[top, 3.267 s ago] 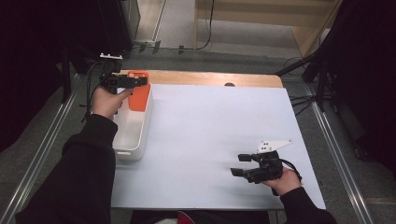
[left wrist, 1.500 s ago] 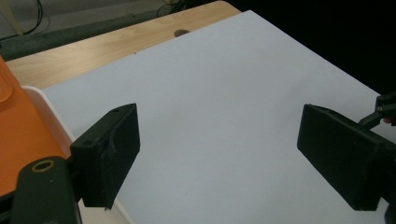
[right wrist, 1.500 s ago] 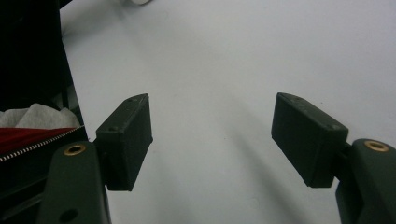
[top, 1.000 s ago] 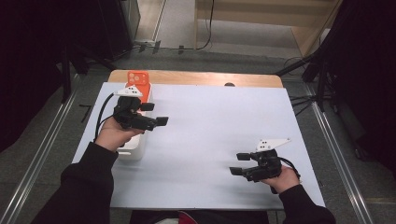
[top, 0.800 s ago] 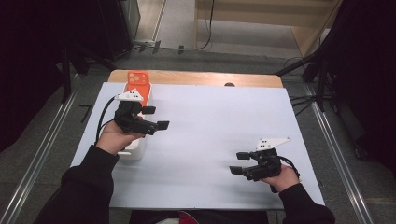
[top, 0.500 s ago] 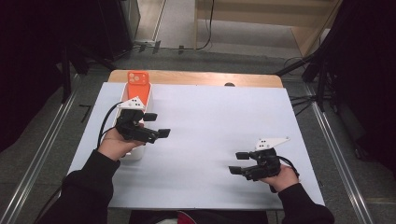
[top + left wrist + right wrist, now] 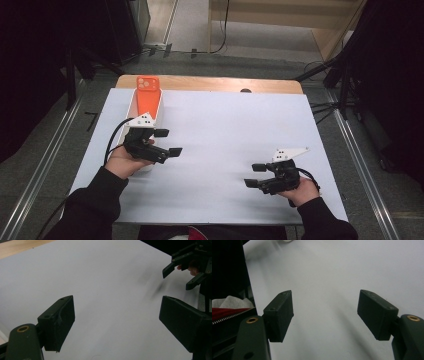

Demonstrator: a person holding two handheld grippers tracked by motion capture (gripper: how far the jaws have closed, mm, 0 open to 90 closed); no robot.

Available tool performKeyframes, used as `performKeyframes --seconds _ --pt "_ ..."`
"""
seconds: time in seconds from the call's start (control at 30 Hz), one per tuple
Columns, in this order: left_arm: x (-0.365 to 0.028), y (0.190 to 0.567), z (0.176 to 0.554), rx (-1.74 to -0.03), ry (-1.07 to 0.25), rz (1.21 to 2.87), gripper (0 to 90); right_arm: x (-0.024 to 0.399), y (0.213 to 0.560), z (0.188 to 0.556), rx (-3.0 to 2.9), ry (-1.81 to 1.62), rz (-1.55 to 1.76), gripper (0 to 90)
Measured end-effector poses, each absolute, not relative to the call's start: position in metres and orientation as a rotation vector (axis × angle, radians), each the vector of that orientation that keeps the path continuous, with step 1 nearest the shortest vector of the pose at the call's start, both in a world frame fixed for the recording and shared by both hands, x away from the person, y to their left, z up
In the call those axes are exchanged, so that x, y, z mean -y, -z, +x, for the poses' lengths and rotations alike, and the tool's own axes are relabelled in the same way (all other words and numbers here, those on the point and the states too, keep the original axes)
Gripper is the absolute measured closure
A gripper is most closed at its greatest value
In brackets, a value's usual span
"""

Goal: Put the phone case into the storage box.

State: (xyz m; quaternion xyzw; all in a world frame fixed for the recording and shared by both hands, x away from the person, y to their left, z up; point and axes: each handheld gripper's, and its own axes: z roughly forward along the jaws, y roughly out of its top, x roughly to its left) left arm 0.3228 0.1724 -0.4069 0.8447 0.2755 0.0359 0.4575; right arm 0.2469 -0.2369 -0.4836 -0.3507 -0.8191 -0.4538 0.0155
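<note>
Both hand-held grippers, left [image 7: 169, 142] and right [image 7: 256, 175], are spread and empty; orange phone case [image 7: 148, 83] deposited in white bin [image 7: 158, 107], so rest your hands.

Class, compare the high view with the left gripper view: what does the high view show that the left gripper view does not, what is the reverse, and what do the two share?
High view alone: the orange phone propped in the far end of the white tray, the wooden table edge's full width, both sleeves. Left gripper view alone: the inner faces of the left gripper jaws close up, standing apart with nothing between. Shared: the white sheet and the open right gripper.
</note>
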Motion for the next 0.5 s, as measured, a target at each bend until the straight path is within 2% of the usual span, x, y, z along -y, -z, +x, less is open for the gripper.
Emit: performKeyframes --seconds 0.5 --pt "-0.171 0.419 0.304 -0.613 -0.077 2.115 13.3 0.238 0.483 0.243 2.554 1.412 -1.088 28.0"
